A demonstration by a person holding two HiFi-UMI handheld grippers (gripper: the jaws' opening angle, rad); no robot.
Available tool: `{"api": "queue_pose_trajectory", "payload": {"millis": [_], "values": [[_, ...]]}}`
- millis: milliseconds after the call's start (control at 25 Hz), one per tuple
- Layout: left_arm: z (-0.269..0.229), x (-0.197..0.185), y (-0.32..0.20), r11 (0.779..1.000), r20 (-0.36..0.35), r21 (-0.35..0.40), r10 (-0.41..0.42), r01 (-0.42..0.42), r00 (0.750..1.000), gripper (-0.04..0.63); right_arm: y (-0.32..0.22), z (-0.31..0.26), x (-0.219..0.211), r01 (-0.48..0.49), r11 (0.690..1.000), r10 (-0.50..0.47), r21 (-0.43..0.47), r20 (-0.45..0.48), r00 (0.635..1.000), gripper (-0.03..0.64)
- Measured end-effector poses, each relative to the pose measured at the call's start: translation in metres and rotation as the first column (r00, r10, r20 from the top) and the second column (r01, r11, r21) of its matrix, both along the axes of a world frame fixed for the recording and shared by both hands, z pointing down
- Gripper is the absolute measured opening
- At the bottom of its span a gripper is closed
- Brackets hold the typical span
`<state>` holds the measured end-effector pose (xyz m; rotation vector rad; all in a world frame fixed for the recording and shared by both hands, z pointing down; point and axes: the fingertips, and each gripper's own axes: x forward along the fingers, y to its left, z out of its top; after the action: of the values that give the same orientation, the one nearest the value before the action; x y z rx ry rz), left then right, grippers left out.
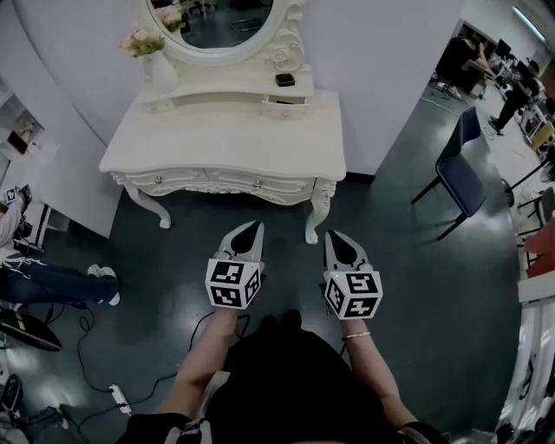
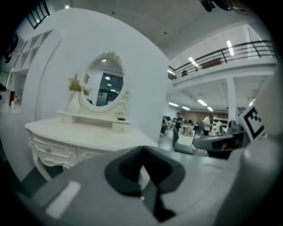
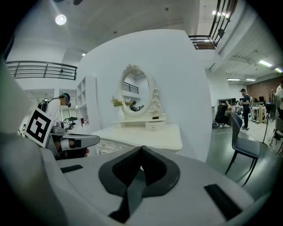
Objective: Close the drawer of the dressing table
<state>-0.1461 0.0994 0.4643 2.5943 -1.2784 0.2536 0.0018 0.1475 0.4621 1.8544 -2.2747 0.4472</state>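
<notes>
A dark green floor (image 1: 408,286) and a curved white wall (image 1: 78,52) fill the hall. A white desk (image 1: 217,147) stands against the wall, ahead of both tools and well apart from their tips. The left tool (image 1: 254,227) has its jaws pressed together with nothing between them. The right tool (image 1: 340,236), just beside it, is likewise closed and empty. The desk's oval mirror (image 1: 217,22) rises behind a raised shelf. Beyond the right tool's tip, at the shelf's right end, the small drawer (image 1: 286,107) seems to jut out a little. A vase (image 1: 163,74) of flowers (image 1: 143,42) stands farther left than the left tool. A blue chair (image 1: 464,178) stands off to the right tool's right.
</notes>
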Motion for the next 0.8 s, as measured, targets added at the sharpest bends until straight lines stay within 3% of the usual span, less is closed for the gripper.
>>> {"api": "queue_pose_trajectory", "payload": {"millis": [800], "values": [[0.005, 0.026, -0.011, 1.000, 0.017, 0.001, -0.018, 0.018, 1.000, 0.002, -0.013, 0.001, 0.021, 0.032, 0.999, -0.032, 0.025, 0.026, 0.999, 0.005]]}}
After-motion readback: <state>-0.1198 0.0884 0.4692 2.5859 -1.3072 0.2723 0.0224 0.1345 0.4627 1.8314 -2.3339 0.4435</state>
